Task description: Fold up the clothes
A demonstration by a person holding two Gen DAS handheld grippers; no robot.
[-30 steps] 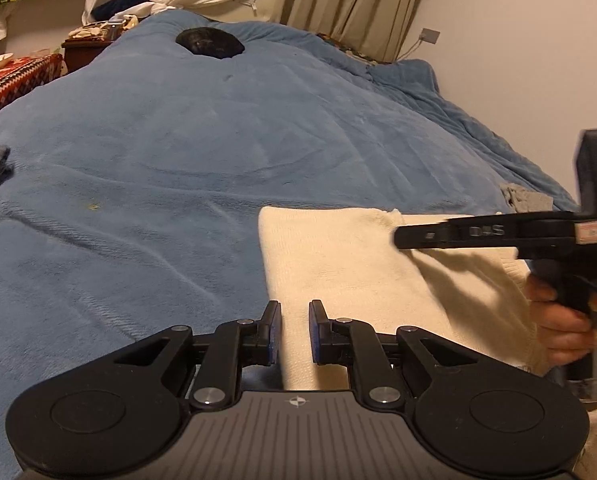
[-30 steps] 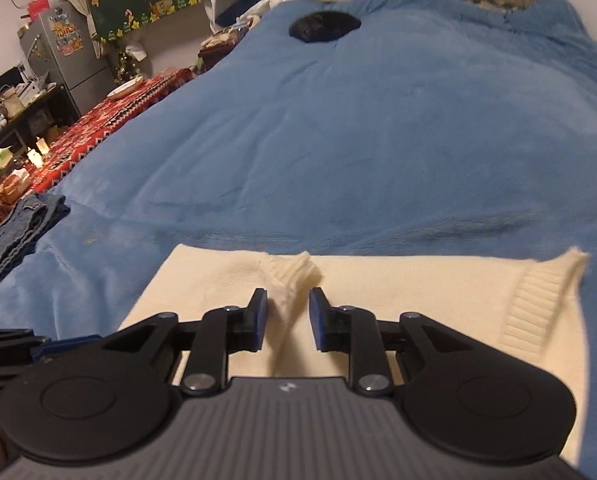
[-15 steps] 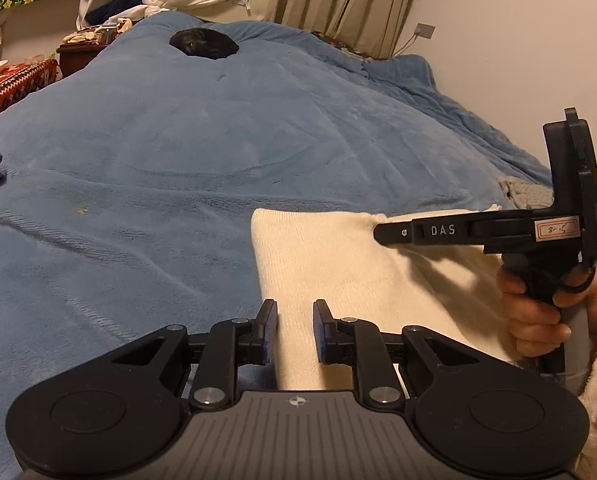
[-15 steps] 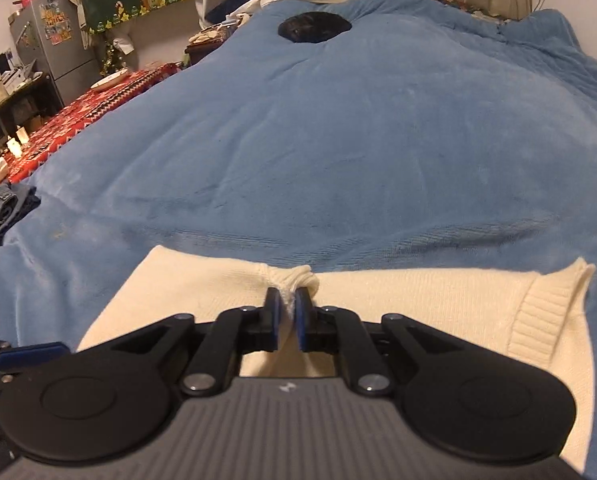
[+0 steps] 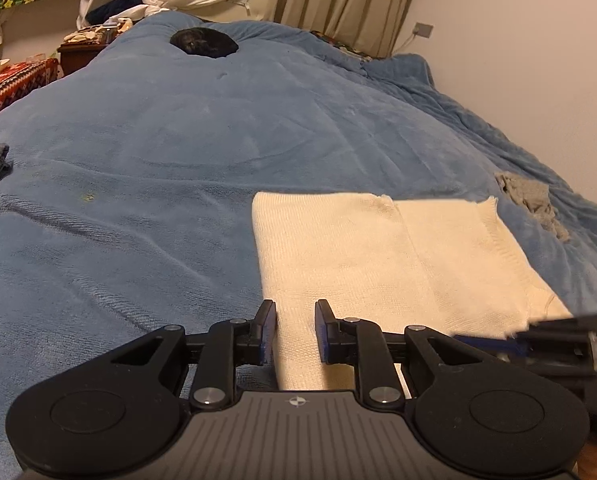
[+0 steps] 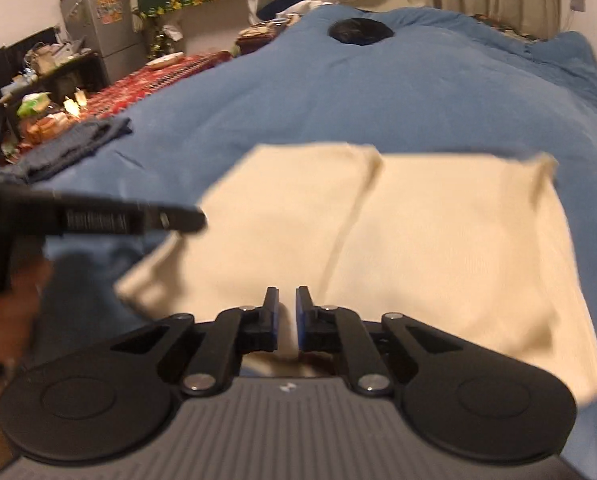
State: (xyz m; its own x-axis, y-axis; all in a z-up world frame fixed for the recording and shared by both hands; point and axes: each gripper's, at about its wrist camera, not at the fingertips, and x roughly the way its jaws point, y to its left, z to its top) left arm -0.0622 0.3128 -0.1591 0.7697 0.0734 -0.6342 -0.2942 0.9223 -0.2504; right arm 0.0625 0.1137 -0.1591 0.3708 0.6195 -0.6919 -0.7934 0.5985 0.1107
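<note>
A cream knit sweater [image 5: 398,272] lies folded flat on the blue blanket [image 5: 178,140], with a crease running down its middle [image 6: 358,208]. My left gripper [image 5: 295,316] hovers over the sweater's near left edge. Its jaws are opening, and the cloth lies below them, not pinched. My right gripper [image 6: 287,304] is at the sweater's near edge. Its jaws are closing to a narrow gap, and no cloth is caught between them. It shows blurred at the lower right of the left wrist view [image 5: 494,344]. The left gripper's finger [image 6: 138,218] crosses the left of the right wrist view.
A black round object [image 5: 204,42] rests at the bed's far end. A grey rag [image 5: 534,200] lies right of the sweater, near the wall. Folded dark denim [image 6: 70,148] sits at the bed's left edge. Beyond it stand a red patterned table [image 6: 158,80] and cluttered shelves.
My right gripper let go of the pinched bump at the sweater's far edge and drew back to the near edge. The far edge now lies flat. My left jaws widened slightly.
</note>
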